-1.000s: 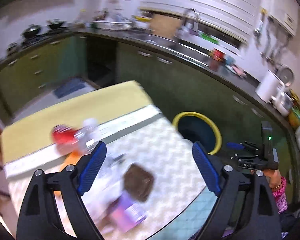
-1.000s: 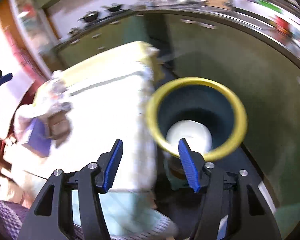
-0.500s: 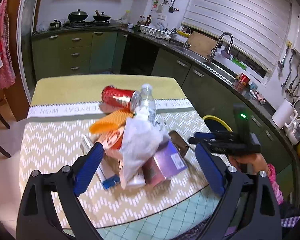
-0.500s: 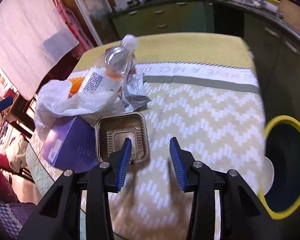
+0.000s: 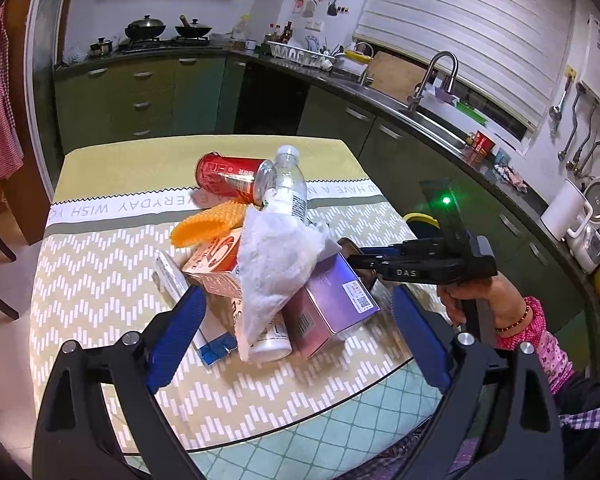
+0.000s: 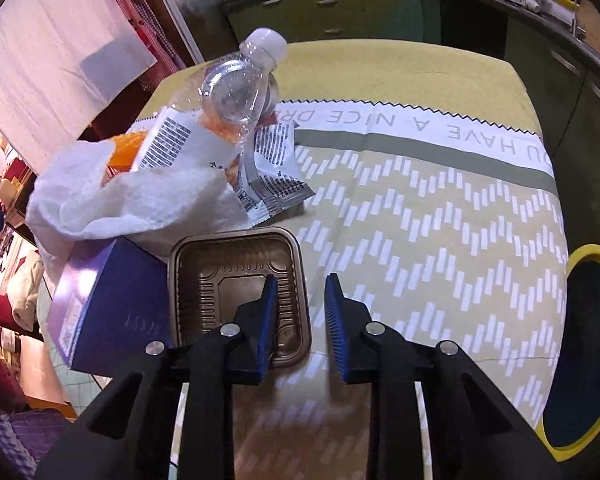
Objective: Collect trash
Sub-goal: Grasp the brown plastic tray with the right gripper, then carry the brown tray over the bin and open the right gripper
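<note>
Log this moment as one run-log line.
task: collect trash | right gripper: jaws closing around brown plastic tray rim, not yet gripped | left gripper: open, empty | yellow-rimmed bin: beside table

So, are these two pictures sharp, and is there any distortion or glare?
Left wrist view: mostly sharp; the fisheye bends the counter, and the tablecloth smears slightly near the right blue pad. Right wrist view: the brown tray and bottle are sharp, the cloth at the bottom blurs, and the towel top left is washed out.
</note>
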`<state>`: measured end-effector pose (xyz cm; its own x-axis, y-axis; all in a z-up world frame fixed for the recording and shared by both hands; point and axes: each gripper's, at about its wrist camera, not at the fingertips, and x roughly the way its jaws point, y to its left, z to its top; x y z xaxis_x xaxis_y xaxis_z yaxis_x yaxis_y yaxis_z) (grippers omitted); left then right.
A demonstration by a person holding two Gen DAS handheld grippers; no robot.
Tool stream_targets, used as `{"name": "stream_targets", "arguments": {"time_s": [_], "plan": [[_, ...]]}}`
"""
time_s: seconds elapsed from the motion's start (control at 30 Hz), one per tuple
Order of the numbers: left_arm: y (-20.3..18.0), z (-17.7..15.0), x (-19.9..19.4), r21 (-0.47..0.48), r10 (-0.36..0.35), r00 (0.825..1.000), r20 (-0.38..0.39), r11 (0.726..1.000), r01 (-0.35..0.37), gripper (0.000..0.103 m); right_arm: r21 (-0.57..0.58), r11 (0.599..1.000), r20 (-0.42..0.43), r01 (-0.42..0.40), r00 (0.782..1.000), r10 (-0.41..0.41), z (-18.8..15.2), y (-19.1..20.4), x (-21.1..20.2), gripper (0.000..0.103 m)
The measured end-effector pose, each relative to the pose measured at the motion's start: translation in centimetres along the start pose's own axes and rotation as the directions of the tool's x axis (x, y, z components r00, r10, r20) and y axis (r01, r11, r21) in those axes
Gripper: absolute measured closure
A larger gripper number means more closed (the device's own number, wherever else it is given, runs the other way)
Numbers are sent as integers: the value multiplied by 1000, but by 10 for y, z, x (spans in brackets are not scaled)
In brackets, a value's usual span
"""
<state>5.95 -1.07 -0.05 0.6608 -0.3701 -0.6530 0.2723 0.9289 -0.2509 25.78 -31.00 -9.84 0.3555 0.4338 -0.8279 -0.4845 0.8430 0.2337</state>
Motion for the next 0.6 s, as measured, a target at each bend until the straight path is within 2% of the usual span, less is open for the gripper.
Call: {"name": "stream_targets", "arguments": {"time_s": [0.07, 0.1, 0.23, 0.43, 0.6], "plan": [[0, -1, 1, 1, -4, 1000, -2, 1000, 4, 14, -10, 1000, -2, 8, 1000, -8, 0, 3, 4, 95], [0, -1, 1, 0, -4, 1000, -3, 1000, 4, 14, -13, 1000, 3, 14, 1000, -14, 0, 4, 5, 97], [-1, -1, 3, 1, -5, 1000, -10, 1000, 5, 14, -24, 999, 51, 41, 998, -40, -2, 7, -7, 98], [-4, -3, 4, 9, -18, 1000, -9, 1000, 19, 14, 5, 998, 132, 64, 989, -65, -8, -1, -50, 98], [-7, -4, 6, 21, -32, 999, -13, 999, 32, 14, 151, 975, 195, 162, 962, -190, -27, -55, -98, 98]]}}
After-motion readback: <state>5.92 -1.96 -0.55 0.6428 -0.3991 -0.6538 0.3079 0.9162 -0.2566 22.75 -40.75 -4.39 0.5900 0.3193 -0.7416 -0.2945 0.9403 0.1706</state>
